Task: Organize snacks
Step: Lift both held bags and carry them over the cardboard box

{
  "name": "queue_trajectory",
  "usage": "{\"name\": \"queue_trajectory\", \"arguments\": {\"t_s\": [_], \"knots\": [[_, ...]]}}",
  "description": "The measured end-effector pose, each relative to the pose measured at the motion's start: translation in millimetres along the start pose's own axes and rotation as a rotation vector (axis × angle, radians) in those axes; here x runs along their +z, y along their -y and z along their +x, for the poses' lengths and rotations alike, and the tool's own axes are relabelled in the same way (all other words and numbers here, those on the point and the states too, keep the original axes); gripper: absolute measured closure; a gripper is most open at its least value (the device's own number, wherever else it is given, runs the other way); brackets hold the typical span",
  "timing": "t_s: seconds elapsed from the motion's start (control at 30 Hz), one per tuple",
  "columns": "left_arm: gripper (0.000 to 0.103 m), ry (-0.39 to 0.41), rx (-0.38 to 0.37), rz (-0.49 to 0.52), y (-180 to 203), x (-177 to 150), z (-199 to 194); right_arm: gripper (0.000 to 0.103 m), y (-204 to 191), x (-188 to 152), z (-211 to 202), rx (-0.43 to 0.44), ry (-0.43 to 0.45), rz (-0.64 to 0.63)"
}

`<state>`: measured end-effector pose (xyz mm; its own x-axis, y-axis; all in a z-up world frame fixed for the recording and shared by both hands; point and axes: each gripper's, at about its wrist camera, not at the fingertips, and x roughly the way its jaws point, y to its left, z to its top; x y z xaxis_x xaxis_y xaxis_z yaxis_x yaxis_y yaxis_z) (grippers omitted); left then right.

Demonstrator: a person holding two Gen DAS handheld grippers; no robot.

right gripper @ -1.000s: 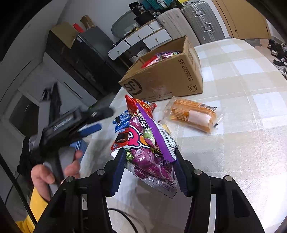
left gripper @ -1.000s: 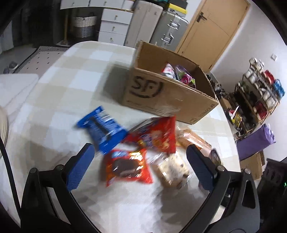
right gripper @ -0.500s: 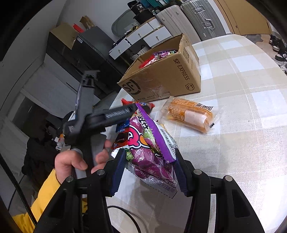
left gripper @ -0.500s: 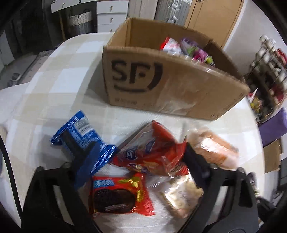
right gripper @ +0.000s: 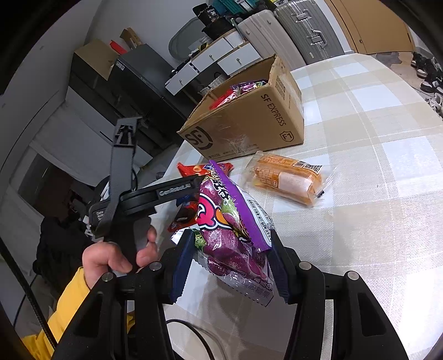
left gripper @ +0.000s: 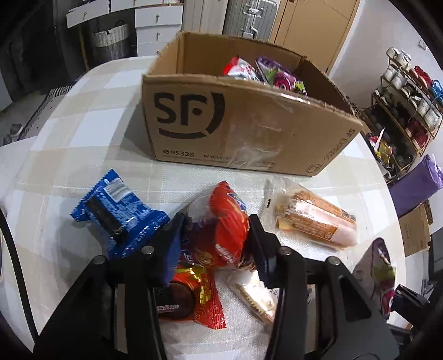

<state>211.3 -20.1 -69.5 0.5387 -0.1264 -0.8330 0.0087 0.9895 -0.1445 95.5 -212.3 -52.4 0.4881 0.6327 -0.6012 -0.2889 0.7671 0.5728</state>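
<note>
My left gripper (left gripper: 216, 238) is closing its jaws on a red snack bag (left gripper: 224, 232), which bulges between the pads. Beside it lie a blue cookie pack (left gripper: 116, 213), a red cookie pack (left gripper: 199, 301), a pale clear-wrapped snack (left gripper: 252, 296) and an orange wrapped cake (left gripper: 310, 218). An open cardboard box (left gripper: 243, 124) with several packets inside stands behind them. My right gripper (right gripper: 229, 252) is shut on a purple snack bag (right gripper: 229, 221), held above the table. The left gripper (right gripper: 155, 193), in a hand with a yellow sleeve, shows in the right wrist view.
The checked tablecloth (right gripper: 373, 166) stretches right of the box (right gripper: 249, 121) and the orange cake (right gripper: 288, 180). Drawers and suitcases (left gripper: 249, 16) stand behind the table, a shelf rack (left gripper: 404, 91) to its right.
The left gripper moved down toward the snack pile and its jaws came together around the red bag. The right gripper kept still with the purple bag.
</note>
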Motion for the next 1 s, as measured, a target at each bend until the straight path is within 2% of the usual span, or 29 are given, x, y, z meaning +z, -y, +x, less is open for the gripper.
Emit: {"name": "queue_trajectory", "arguments": {"t_s": [0.2, 0.43, 0.57, 0.77, 1.0], "knots": [[0.062, 0.032, -0.007, -0.003, -5, -3, -18, 0.051, 3, 0, -1, -0.008, 0.011, 0.018], [0.062, 0.112, -0.007, 0.028, 0, -11, -63, 0.051, 2, 1, 3, -0.015, 0.007, 0.023], [0.062, 0.165, 0.010, 0.055, 7, -27, -98, 0.051, -1, 0, 5, -0.013, 0.008, 0.010], [0.062, 0.204, 0.010, 0.073, 18, -54, -132, 0.051, -8, -1, 3, -0.006, 0.025, -0.012], [0.062, 0.182, -0.023, 0.045, 15, -98, -150, 0.051, -17, -2, 0, -0.002, 0.047, -0.059]]}}
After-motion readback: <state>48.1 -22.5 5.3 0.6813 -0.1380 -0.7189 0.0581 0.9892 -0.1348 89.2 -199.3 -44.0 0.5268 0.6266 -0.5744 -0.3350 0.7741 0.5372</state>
